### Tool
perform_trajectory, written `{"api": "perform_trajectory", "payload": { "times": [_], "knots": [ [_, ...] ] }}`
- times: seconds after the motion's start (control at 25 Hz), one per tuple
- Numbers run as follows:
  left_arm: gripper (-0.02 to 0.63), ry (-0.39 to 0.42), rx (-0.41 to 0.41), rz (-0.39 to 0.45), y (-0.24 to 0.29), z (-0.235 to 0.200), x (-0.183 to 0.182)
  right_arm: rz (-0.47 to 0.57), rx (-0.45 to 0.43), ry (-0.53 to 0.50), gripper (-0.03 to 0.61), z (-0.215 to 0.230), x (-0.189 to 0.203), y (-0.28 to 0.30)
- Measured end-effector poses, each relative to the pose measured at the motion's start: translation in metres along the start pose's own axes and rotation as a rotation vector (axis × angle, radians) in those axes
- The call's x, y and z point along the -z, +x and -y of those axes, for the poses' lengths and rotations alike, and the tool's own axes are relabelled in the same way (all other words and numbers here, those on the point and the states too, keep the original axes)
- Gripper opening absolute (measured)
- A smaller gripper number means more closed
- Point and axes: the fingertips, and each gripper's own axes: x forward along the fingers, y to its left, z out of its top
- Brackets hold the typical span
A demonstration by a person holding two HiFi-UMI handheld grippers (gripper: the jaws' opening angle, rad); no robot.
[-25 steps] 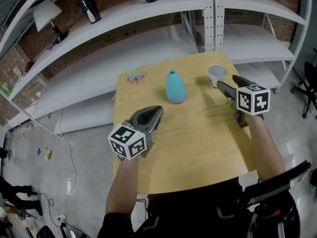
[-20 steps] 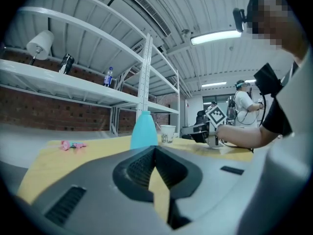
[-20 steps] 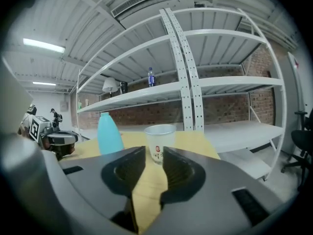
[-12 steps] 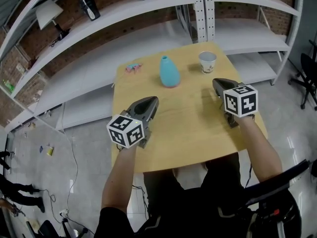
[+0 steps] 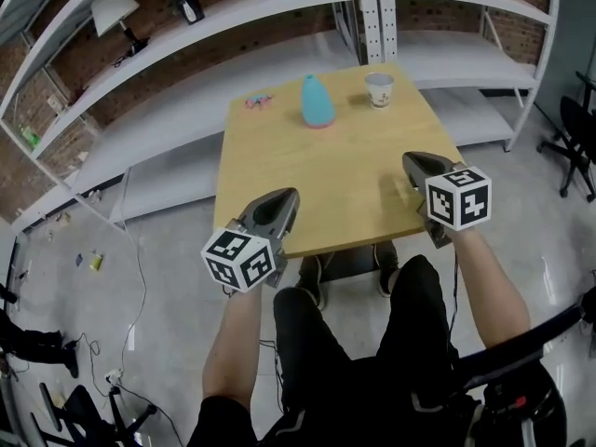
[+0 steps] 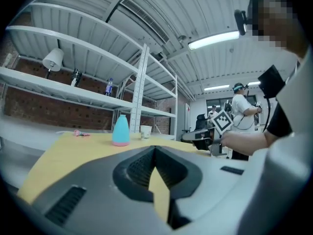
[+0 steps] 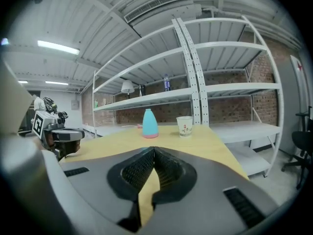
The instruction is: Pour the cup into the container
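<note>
A light-blue, bottle-shaped container [image 5: 318, 101] stands upright at the far side of the wooden table [image 5: 326, 180]. The white paper cup [image 5: 379, 89] stands to its right, also upright and untouched. My left gripper [image 5: 288, 196] hovers over the table's near left edge, shut and holding nothing. My right gripper [image 5: 411, 157] is over the near right edge, likewise shut and holding nothing. Both are far from the cup. The left gripper view looks past its closed tips [image 6: 155, 148] to the container [image 6: 121, 130] and cup [image 6: 145, 131]. The right gripper view shows closed tips [image 7: 154, 150], container [image 7: 149, 124] and cup [image 7: 185, 126].
A small pink object [image 5: 258, 100] lies at the table's far left. White metal shelving [image 5: 279, 26] stands behind the table, with a lamp [image 5: 116, 12] and a bottle on it. An office chair [image 5: 577, 128] is at the right. The person's legs are below the table's near edge.
Both grippers have drawn back from the table's middle to its near edge, away from the cup. The right gripper's jaws, apart beside the cup a second ago, are now closed with nothing in them.
</note>
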Motion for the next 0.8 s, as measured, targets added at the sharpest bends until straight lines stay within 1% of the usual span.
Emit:
{"api": "perform_trajectory", "payload": {
  "times": [0.08,0.28,0.44,0.6,0.8],
  "knots": [
    [-0.002,0.000,-0.002,0.030,-0.023,0.030,-0.001,0.029,-0.018,-0.004,0.002,-0.015,-0.001,-0.032],
    [-0.002,0.038,-0.015,0.079,-0.080,0.119,-0.005,0.083,-0.062,-0.047,0.002,-0.054,0.002,-0.123],
    [-0.002,0.046,-0.026,0.083,-0.122,0.192,-0.005,0.117,-0.113,-0.069,0.003,-0.091,0.013,-0.196],
    [-0.002,0.027,-0.005,0.091,-0.159,0.277,0.000,0.127,-0.169,-0.085,0.002,-0.125,0.035,-0.266],
    [-0.002,0.069,0.013,0.063,-0.189,0.374,0.009,0.135,-0.191,-0.080,0.002,-0.145,0.061,-0.353]
  ]
}}
